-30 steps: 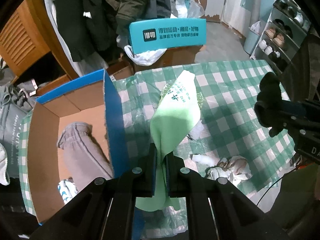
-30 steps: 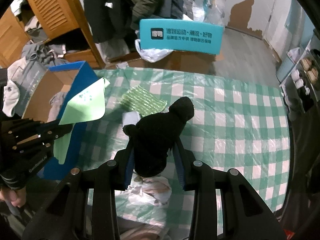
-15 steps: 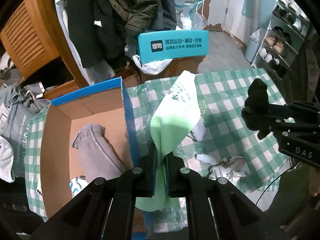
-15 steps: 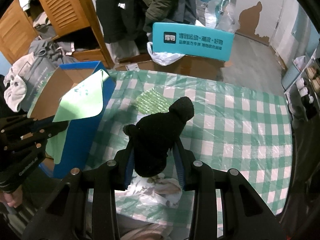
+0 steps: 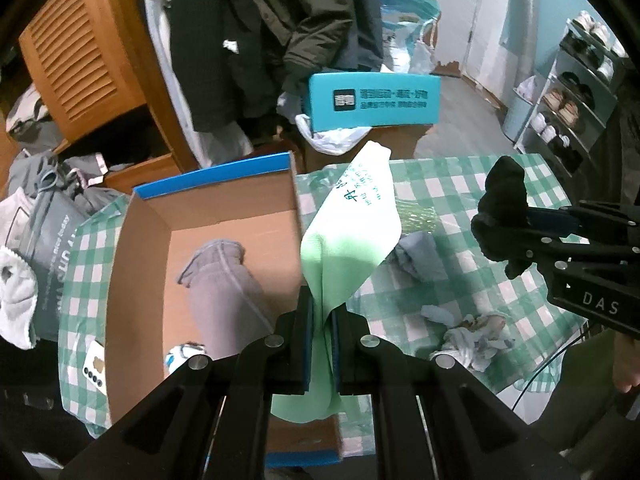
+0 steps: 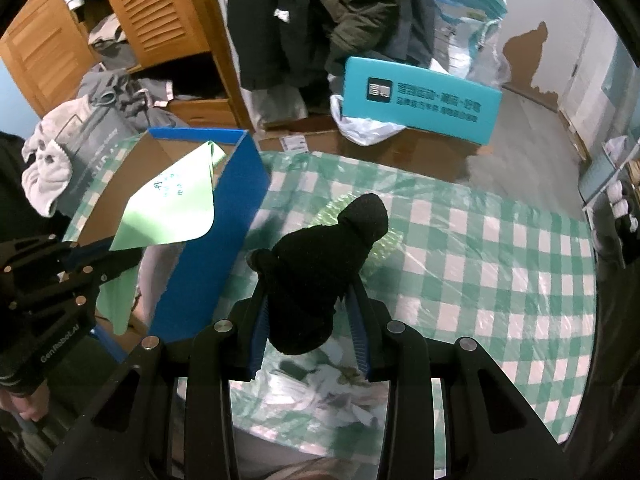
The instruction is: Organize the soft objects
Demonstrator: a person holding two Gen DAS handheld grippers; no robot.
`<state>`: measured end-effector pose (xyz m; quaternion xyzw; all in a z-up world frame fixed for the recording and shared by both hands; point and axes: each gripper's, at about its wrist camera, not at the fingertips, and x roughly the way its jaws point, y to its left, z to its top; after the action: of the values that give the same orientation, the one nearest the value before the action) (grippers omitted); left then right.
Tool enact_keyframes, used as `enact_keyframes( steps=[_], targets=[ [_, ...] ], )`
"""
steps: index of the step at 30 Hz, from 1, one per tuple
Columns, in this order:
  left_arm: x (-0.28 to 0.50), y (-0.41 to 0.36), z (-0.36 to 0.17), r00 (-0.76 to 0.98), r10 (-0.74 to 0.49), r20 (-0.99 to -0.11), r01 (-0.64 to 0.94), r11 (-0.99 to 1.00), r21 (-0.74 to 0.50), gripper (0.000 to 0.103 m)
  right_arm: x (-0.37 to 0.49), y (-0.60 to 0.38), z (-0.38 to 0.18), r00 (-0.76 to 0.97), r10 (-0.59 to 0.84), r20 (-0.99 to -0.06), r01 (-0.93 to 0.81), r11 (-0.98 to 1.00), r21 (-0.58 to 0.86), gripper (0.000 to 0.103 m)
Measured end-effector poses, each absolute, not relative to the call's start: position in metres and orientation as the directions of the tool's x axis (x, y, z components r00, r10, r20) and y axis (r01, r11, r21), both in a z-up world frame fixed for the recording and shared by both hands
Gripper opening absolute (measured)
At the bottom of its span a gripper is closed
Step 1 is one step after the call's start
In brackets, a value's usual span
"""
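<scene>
Green cloth (image 5: 352, 236) stands upright in the clamped left claw (image 5: 322, 312); right claw (image 6: 308, 312) grips a black sock (image 6: 320, 264).

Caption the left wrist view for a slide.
Left gripper pinches a light green cloth beside the open blue cardboard box.

The right hand-held gripper (image 6: 310, 316) grips a black knitted bundle (image 6: 320, 272) above the checked counter (image 6: 500, 280). By the counter's left edge, the left hand-held gripper (image 6: 120, 256) holds a pale green cloth (image 6: 172, 208) over an open blue cardboard box (image 6: 216, 240).
</scene>
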<state>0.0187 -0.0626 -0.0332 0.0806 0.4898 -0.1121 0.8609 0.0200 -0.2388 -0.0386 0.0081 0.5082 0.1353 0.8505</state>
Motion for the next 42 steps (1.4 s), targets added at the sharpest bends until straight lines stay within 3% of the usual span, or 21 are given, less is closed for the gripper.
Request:
enact_keyframes(
  steps=[25,42],
  targets=[
    [0.022,0.031,-0.045,0.492,-0.047,-0.869,0.094,0.996,-0.001,0.008,0.04,-0.135,-0.026,0.415,0.308,-0.856,-0.351,0.922,0.162,0.034],
    [0.034,0.077,-0.076,0.412,0.001,-0.911,-0.024,1.0,-0.01,0.008,0.057,-0.068,-0.049,0.346,0.309,-0.886,-0.447,0.885,0.133,0.034]
  ],
)
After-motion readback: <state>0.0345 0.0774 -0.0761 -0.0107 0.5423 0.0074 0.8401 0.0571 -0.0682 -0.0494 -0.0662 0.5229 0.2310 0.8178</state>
